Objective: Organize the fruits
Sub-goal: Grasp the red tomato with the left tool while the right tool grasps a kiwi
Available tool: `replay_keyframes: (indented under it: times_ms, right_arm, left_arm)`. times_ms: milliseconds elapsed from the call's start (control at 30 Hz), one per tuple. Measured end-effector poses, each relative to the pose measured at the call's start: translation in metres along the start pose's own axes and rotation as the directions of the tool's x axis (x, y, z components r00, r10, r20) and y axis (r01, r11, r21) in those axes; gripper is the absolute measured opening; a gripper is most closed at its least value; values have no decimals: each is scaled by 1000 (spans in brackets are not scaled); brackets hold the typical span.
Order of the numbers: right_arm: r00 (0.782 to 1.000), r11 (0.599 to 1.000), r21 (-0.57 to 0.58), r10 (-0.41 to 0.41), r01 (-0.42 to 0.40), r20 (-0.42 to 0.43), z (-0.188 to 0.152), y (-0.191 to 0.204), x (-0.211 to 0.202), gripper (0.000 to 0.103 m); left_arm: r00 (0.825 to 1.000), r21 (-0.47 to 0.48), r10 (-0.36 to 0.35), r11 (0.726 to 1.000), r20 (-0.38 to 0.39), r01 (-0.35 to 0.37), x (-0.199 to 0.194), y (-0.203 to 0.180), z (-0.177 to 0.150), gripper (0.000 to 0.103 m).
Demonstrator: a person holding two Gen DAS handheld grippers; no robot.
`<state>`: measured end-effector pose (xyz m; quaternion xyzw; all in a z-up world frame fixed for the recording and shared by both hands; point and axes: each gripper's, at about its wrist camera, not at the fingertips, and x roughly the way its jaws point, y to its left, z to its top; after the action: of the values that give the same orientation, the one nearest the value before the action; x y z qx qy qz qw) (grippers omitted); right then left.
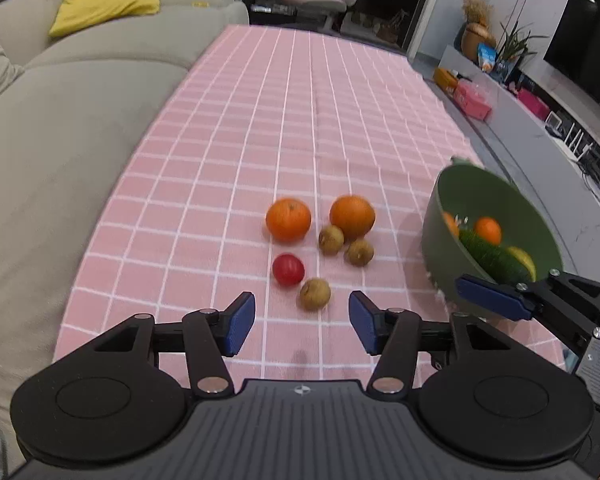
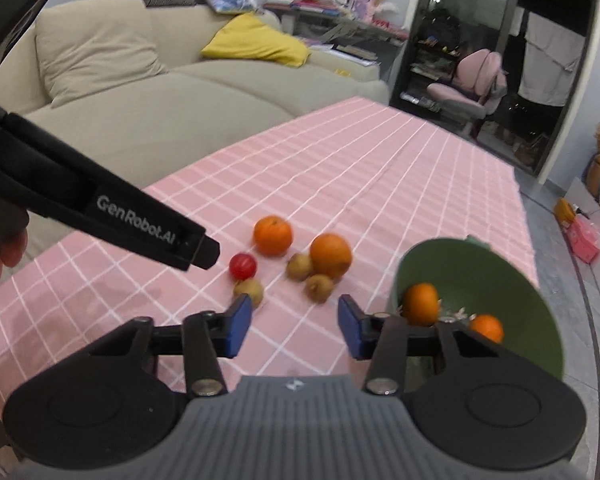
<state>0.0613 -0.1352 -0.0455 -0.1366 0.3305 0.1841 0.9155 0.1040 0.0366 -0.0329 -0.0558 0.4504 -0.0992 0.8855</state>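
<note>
A green bowl (image 1: 496, 204) sits at the right edge of the desk (image 1: 260, 120) with its pink checked cloth. It already has two oranges, a cucumber and a lemon in it. Two oranges (image 1: 288, 219), a red tomato (image 1: 288, 269) and three small brown fruits (image 1: 315, 293) are left out on the cloth. The left gripper (image 1: 302, 322) and the right gripper (image 2: 294, 325) both have their fingers apart, grasping nothing.
</note>
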Motion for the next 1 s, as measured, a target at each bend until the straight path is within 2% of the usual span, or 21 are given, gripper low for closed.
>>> replay_keyframes:
  times_ms: [100, 233, 433, 533, 600, 933, 1000]
  right_arm:
    - [1000, 1000, -7, 5, -5, -10, -2, 1, 12, 40]
    - [999, 1000, -18, 22, -23, -31, -4, 5, 32, 34]
    - [995, 996, 13, 92, -92, -45, -1, 5, 59, 34]
    - [993, 994, 22, 109, -108, -46, 3, 7, 74, 33]
    - [991, 992, 31, 120, -118, -56, 4, 7, 84, 28]
    - [977, 979, 71, 199, -193, -80, 1, 7, 113, 27]
    - [976, 978, 69, 203, -198, -83, 1, 9, 115, 22]
  left_arm:
    - [999, -43, -30, 999, -16, 29, 13, 6, -6, 59]
    - [998, -94, -57, 994, -41, 53, 29, 12, -9, 56]
    - [998, -56, 16, 998, -59, -19, 40, 18, -3, 44]
    - [998, -43, 36, 998, -60, -39, 45, 24, -1, 44]
    - [998, -49, 36, 998, -58, -39, 47, 28, 0, 44]
    - [998, -65, 8, 998, -63, -12, 61, 35, 7, 43]
    - [998, -60, 2, 998, -66, -6, 64, 35, 7, 43]
